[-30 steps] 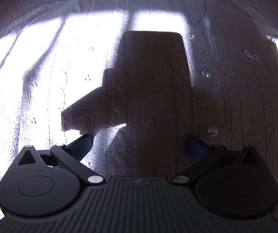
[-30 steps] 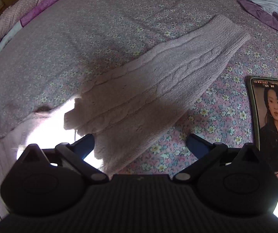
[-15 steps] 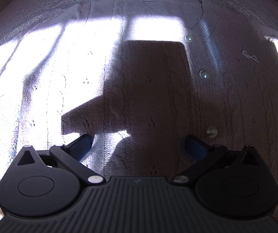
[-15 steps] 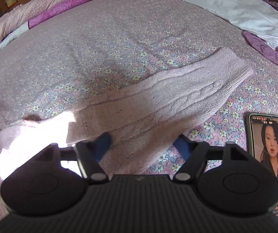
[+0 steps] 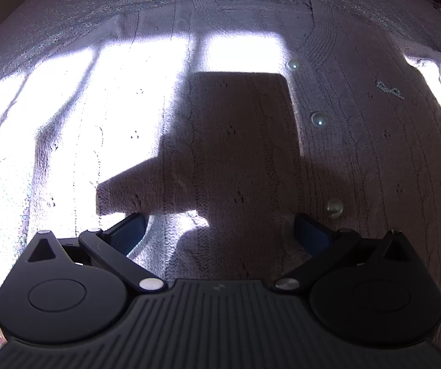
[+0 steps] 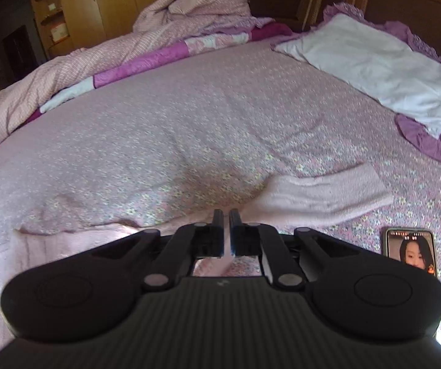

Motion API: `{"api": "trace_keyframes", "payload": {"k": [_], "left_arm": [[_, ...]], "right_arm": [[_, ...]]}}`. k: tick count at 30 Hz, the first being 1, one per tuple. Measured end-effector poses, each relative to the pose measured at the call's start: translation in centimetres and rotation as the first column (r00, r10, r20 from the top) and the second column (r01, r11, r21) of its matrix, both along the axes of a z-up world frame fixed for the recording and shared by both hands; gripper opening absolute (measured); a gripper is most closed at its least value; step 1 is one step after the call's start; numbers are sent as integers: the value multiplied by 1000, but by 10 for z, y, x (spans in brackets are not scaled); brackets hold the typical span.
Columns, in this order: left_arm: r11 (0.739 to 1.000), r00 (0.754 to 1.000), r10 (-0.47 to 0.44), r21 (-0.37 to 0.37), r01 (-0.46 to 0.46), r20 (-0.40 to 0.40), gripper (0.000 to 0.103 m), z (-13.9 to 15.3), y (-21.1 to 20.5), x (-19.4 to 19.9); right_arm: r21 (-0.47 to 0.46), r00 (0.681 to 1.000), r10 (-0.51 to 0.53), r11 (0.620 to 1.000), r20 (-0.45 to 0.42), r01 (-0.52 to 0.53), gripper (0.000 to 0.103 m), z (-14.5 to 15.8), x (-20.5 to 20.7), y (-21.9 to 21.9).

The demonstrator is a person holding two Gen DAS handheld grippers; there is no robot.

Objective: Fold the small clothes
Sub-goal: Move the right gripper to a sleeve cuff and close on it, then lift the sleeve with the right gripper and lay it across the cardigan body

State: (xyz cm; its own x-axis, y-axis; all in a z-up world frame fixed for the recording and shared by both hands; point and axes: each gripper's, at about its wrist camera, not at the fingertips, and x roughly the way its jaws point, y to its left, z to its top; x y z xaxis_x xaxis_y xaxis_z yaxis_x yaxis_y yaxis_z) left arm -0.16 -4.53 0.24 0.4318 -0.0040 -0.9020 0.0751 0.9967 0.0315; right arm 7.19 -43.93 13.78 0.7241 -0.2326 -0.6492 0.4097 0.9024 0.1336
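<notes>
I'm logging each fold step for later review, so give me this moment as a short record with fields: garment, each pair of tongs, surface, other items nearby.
garment: pale pink cable-knit cardigan with round pearl buttons, spread flat
left tongs: open, poised over the cardigan's front
right tongs: shut on the cardigan's pink knit sleeve, cuff end lying on the bed
surface: lilac floral bedsheet
nearby: smartphone with lit screen right of the sleeve; white pillow; bunched pink quilt
</notes>
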Motion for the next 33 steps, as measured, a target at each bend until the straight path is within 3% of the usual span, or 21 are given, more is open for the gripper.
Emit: {"api": "trace_keyframes", "payload": {"k": [5,11,12,13,15,19,26,29,33], "left_arm": [[1000,1000,6,-6,-6,-11,103,1,1,1],[1000,1000,13,-2,-13,-28,103,-1,1,5],[1000,1000,12,-2,-12,-26,103,-1,1,6],[1000,1000,12,-2,-12,-23,103,-1,1,5],[1000,1000,12,-2,-12,-15,103,-2,1,3],[1000,1000,15,3,-15,-9,103,-2,0,2],[1000,1000,15,8,-15,-6,103,-2,-2,0],[1000,1000,15,9,-15,-9,103,-1,-2,2],[1000,1000,15,11,-15,-6,103,-1,-3,2]], "right_arm": [[-54,994,109,993,32,-107,5,27,-2,34],[24,996,77,997,-40,-76,11,8,2,24],[38,996,67,997,-55,-65,19,4,3,19],[57,996,55,997,-67,-51,41,0,2,14],[89,997,11,996,-77,-4,71,-12,-3,0],[149,988,-80,984,-133,100,71,-32,1,-30],[293,941,-270,900,-205,322,71,-80,11,-76],[322,933,-309,878,-183,354,73,-91,17,-87],[292,935,-316,890,-159,350,73,-95,28,-92]]}}
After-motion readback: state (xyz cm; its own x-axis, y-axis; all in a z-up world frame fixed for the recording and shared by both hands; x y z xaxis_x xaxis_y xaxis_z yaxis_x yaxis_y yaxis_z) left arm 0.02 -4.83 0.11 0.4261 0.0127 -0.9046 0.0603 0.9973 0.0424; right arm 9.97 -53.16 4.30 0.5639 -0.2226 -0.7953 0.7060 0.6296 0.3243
